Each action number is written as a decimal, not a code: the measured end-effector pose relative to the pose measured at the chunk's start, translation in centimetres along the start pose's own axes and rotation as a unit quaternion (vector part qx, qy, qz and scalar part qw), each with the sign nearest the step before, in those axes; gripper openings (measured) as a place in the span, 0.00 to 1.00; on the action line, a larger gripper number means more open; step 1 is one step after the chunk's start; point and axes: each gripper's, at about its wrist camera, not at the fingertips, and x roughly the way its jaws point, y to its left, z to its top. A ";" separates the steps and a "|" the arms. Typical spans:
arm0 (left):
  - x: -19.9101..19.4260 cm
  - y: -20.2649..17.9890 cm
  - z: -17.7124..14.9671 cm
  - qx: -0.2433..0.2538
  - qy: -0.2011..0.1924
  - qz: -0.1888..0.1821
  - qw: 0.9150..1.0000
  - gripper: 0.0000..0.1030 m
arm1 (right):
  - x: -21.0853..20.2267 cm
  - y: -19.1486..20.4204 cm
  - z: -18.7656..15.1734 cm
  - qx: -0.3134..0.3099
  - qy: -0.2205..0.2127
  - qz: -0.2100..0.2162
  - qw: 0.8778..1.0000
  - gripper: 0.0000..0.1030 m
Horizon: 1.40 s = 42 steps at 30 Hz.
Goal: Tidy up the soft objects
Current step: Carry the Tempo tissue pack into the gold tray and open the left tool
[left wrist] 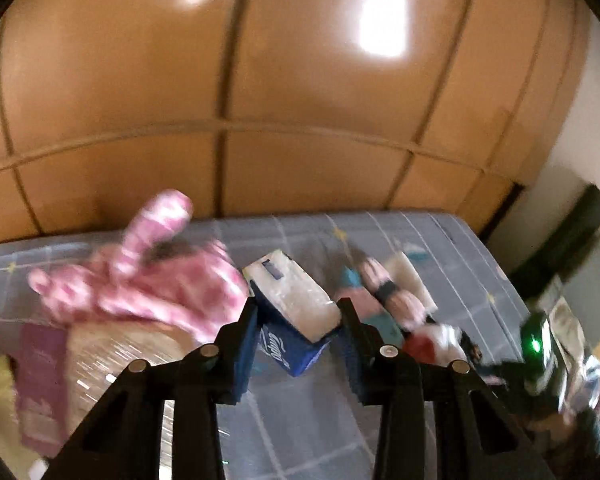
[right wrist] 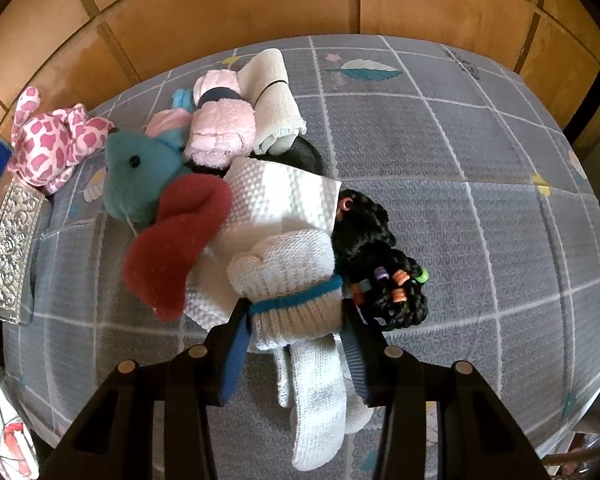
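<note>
My left gripper (left wrist: 298, 312) is shut on a blue and white tissue pack (left wrist: 296, 304), held above the bed. A pink spotted plush (left wrist: 140, 280) lies to its left; it also shows in the right wrist view (right wrist: 48, 140). My right gripper (right wrist: 294, 308) is shut on a white knitted sock with a blue band (right wrist: 296, 300) at the near side of a pile. The pile holds a teal plush (right wrist: 140, 176), a red cloth (right wrist: 176, 240), a white towel (right wrist: 276, 200), a pink puffy item (right wrist: 224, 128), a rolled white cloth (right wrist: 276, 96) and a black braided wig with beads (right wrist: 380, 264).
The grey checked bedsheet (right wrist: 480, 200) covers the surface. A clear patterned box (right wrist: 8, 240) stands at the left edge, also in the left wrist view (left wrist: 112, 356). Wooden wardrobe panels (left wrist: 300, 80) rise behind the bed. The other gripper's body (left wrist: 540, 340) shows at right.
</note>
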 end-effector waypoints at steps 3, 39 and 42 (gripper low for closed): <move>-0.9 2.6 1.8 -0.016 -0.016 0.025 0.999 0.37 | 0.1 0.1 0.0 -0.003 0.000 -0.002 1.000 0.43; -15.1 31.7 -19.2 -0.299 -0.040 0.229 0.926 0.40 | 0.8 2.5 -1.0 -0.064 -0.010 -0.085 0.994 0.43; -14.3 32.0 -18.0 -0.294 -0.043 0.226 0.928 0.46 | 0.6 3.1 -1.4 -0.059 -0.013 -0.103 0.993 0.42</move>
